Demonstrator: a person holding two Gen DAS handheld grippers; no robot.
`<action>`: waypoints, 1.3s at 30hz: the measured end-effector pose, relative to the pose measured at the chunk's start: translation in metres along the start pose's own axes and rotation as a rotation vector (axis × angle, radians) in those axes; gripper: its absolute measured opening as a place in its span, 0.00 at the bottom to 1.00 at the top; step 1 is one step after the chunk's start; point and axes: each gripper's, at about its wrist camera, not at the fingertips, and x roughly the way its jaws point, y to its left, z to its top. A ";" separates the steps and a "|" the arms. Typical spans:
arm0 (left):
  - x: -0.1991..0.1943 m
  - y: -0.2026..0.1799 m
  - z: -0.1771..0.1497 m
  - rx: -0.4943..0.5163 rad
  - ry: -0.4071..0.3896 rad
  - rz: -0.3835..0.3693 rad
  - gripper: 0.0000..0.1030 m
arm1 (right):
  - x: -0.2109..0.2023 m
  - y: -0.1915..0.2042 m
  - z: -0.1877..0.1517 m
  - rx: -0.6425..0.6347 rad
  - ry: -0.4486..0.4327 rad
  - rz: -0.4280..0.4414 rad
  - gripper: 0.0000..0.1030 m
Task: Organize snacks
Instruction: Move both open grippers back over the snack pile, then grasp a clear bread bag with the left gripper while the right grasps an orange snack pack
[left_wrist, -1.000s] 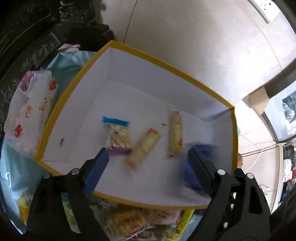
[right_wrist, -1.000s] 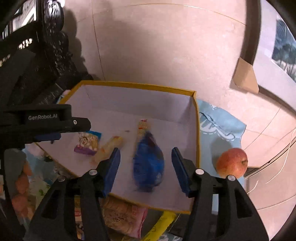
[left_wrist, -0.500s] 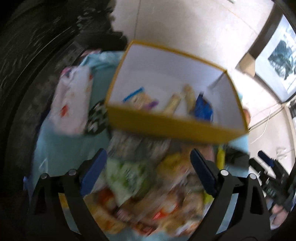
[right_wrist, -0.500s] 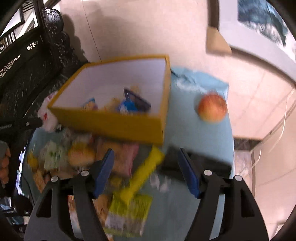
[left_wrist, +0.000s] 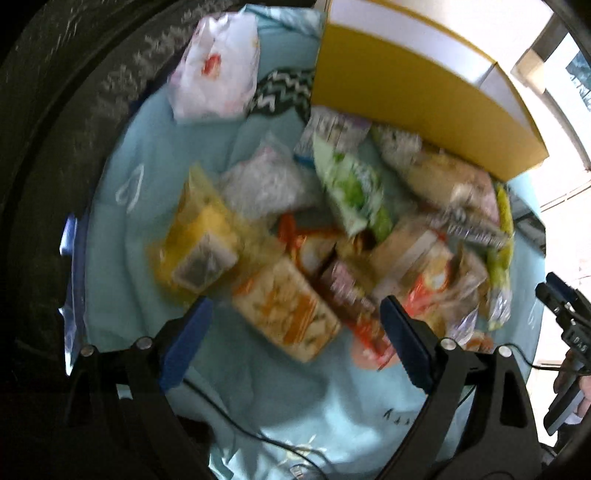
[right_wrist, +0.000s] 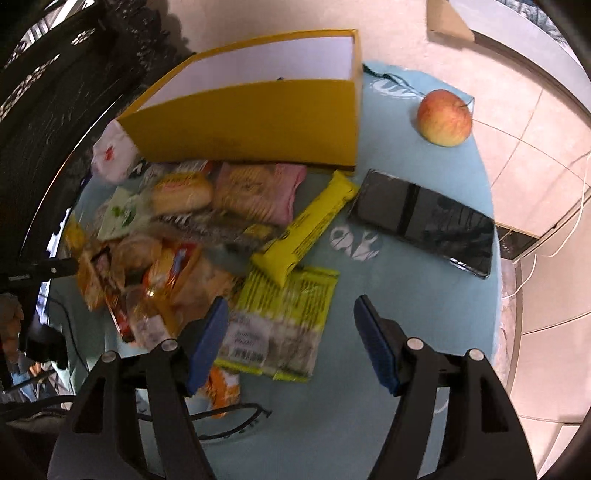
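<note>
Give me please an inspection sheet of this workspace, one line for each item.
Surface: light blue cloth covers the table.
Job's things: open yellow cardboard box; wrapped snack pile outside, in front of it.
Clutter: red-yellow apple; black phone; white plastic bag.
Grippers: left claw open, empty; right claw open, empty.
Cables: thin black cable on the cloth.
Surroundings: beige tiled floor.
</note>
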 end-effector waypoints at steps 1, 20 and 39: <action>0.003 0.001 -0.003 -0.006 0.009 -0.002 0.90 | 0.000 0.002 0.000 -0.004 0.003 0.004 0.69; 0.044 0.028 -0.011 -0.234 0.105 -0.039 0.67 | -0.003 0.017 -0.008 -0.058 0.036 0.030 0.69; 0.034 0.010 -0.025 -0.125 0.111 -0.034 0.30 | 0.013 0.038 -0.014 -0.144 0.106 0.058 0.69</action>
